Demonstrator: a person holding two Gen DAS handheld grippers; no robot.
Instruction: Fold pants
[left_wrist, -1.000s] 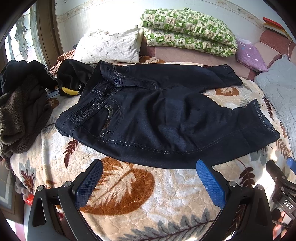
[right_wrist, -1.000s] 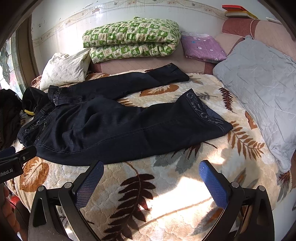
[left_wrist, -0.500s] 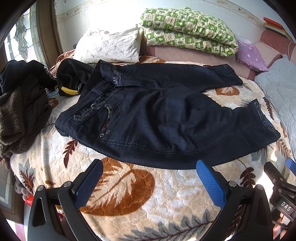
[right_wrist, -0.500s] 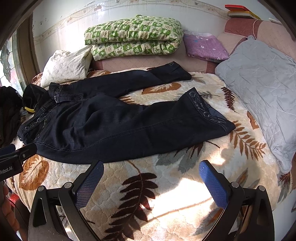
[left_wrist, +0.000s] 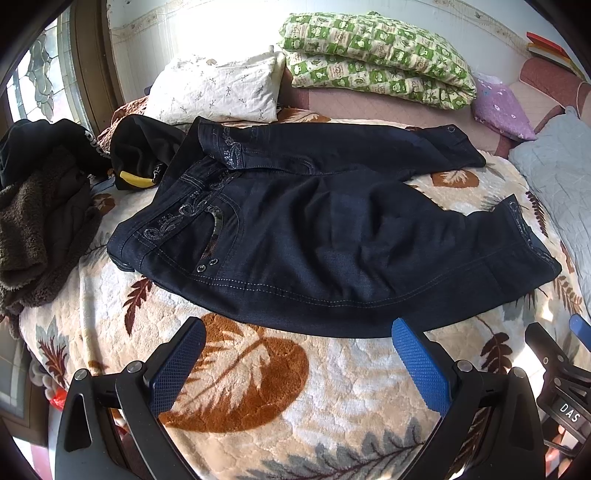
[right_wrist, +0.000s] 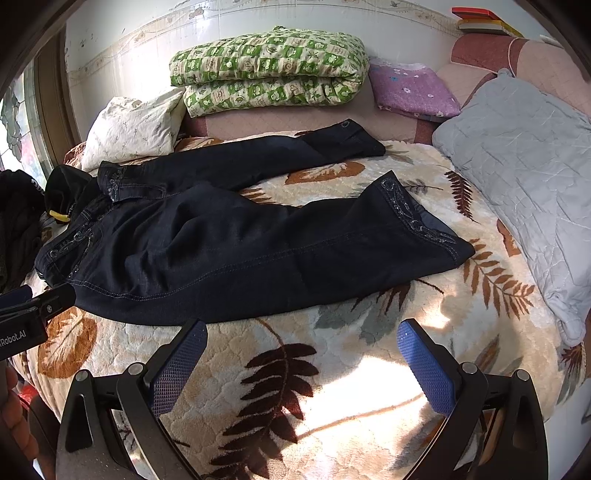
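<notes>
The dark pants (left_wrist: 314, 236) are being seen spread flat across the leaf-patterned blanket (left_wrist: 258, 387) of the bed, waistband toward 9 o'clock and the two legs parted, one hem toward 3 o'clock and the other toward 1 o'clock. In the right wrist view the same pants (right_wrist: 229, 243) are being shown with the nearer hem lying at 3 o'clock of the frame centre.

The left claw (left_wrist: 297, 363) is being held low at 6 o'clock, level and pointing along the bed, its blue pads spread wide and nothing between them; the near edge of the pants is lying just beyond the pad tips, and whether it is being touched cannot be told. The right claw (right_wrist: 301, 365) is being held in a like pose, wide open and empty, over bare blanket just short of the pants. A part of each device is being caught at the edge of the other's view.

Farther out, a white pillow (left_wrist: 218, 90) is lying at 11 o'clock, a folded green quilt (left_wrist: 373, 55) at 12 o'clock, a grey cushion (right_wrist: 524, 177) at 2 o'clock, and a heap of dark clothes (left_wrist: 40, 206) at 9 o'clock.
</notes>
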